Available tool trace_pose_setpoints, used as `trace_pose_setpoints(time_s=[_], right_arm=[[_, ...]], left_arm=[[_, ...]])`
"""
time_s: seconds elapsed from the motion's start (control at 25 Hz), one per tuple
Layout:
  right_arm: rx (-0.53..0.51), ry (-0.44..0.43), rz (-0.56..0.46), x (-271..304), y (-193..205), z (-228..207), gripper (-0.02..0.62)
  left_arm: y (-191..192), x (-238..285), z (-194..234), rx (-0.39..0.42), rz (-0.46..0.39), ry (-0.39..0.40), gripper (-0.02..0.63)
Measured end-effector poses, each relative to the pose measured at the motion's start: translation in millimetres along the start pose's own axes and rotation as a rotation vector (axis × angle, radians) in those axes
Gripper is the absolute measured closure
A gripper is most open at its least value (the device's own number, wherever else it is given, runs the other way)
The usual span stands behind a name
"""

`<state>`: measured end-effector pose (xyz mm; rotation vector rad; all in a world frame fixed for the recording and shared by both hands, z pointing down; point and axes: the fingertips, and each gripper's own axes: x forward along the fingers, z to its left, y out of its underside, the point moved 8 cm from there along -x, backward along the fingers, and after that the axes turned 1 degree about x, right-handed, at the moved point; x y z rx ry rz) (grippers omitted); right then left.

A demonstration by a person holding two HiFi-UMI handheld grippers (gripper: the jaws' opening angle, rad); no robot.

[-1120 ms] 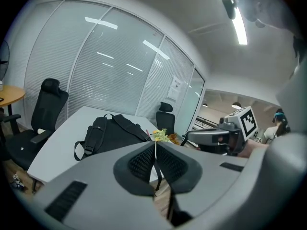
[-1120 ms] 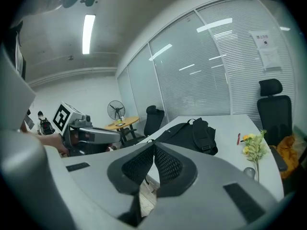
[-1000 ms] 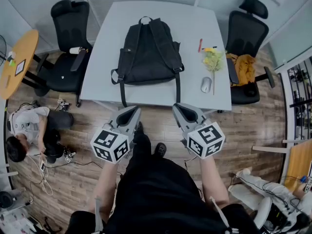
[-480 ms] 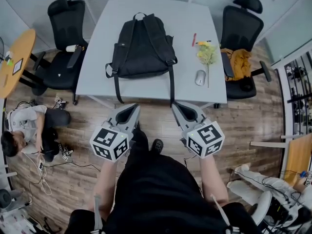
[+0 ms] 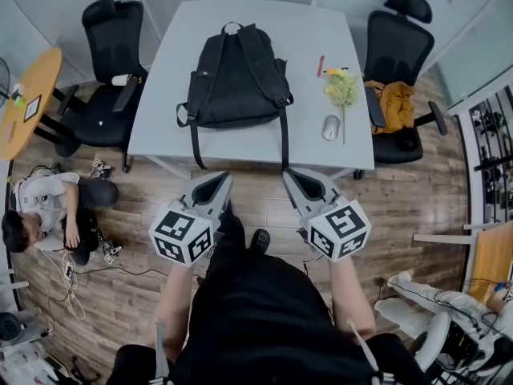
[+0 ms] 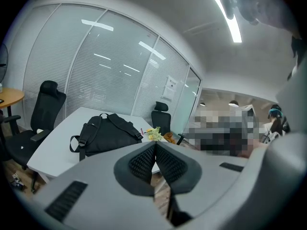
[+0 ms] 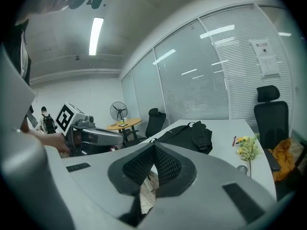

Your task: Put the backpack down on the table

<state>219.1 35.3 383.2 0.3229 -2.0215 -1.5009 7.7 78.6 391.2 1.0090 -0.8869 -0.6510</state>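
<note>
A black backpack [image 5: 236, 79] lies flat on the light grey table [image 5: 160, 111], straps up, two straps hanging over the near edge. The left gripper view shows the backpack [image 6: 105, 131] ahead on the table, and the right gripper view shows the backpack [image 7: 187, 135] too. My left gripper [image 5: 215, 184] is shut and empty, held over the floor short of the table's near edge. Beside it my right gripper [image 5: 298, 181] is shut and empty as well. Neither touches the backpack.
On the table's right lie a yellow flower sprig [image 5: 341, 91], a mouse [image 5: 330, 127] and a red pen [image 5: 319, 64]. Black office chairs [image 5: 112, 70] stand at both sides, the right chair [image 5: 397, 54] holding an orange cloth. A person [image 5: 40, 215] sits on the floor at left.
Both grippers drew back a little from the table's near edge over the second, and the view shifted. The backpack stays where it lay.
</note>
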Motion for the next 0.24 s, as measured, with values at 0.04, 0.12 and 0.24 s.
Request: trace_pose_setpoints(time_s=[0.04,0.12,0.24], right_arm=[[0.0,-0.002,0.001,-1.1,0.9,1.1,0.588],[-0.003,-0.005,0.004,-3.0,3.1,3.7,0.588],[-0.005,-0.008,0.005,-5.0,5.8,8.0,0.588]], left_arm=[[2.1,-1.3,-1.3,-0.006,0.0,0.002,0.609],[5.9,-4.2,-3.8,-0.014,-0.003,0.008,0.608],[9.6,-8.2,-7.0,-0.01,-0.002,0.011,0.609]])
